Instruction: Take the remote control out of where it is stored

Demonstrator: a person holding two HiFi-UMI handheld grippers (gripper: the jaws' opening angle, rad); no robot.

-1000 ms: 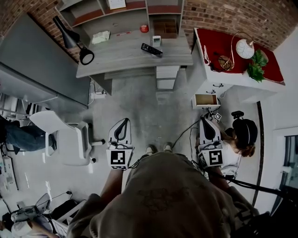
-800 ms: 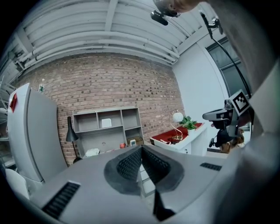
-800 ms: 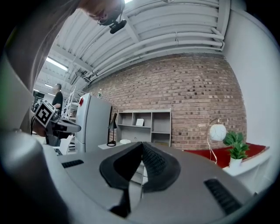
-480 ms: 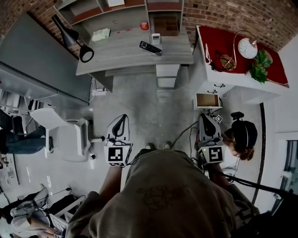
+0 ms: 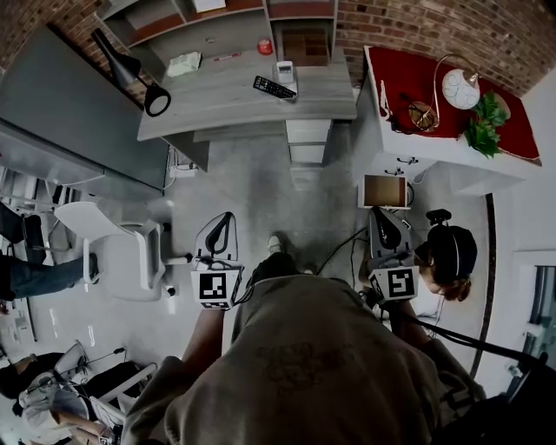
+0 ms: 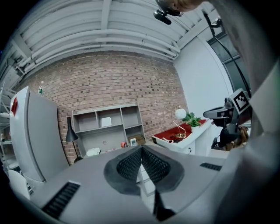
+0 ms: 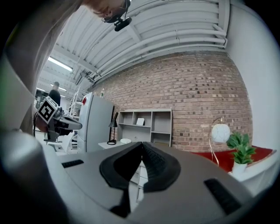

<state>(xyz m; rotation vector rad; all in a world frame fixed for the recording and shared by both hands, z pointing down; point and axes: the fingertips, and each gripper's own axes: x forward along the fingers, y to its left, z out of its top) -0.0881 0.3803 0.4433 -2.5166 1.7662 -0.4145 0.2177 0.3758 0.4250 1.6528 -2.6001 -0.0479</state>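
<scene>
A black remote control (image 5: 273, 88) lies flat on the grey desk (image 5: 208, 109) at the far end of the room, next to a small white handset (image 5: 285, 71) that stands upright. My left gripper (image 5: 225, 216) and right gripper (image 5: 380, 212) are held out over the floor, well short of the desk and both pointing toward it. In the left gripper view the jaws (image 6: 141, 149) meet tip to tip with nothing between them. In the right gripper view the jaws (image 7: 142, 145) are likewise shut and empty.
A black lamp (image 5: 155, 99) stands at the desk's left end, shelves (image 5: 217, 26) behind it. A white cabinet with a red top (image 5: 408, 74) stands at right, an open drawer (image 5: 385, 189) low on it. A person with headphones (image 5: 452, 254) sits by my right gripper. A white chair (image 5: 117, 252) is at left.
Both grippers have shifted forward toward the desk as the person walks, and one foot has stepped ahead. The jaws stay shut.
</scene>
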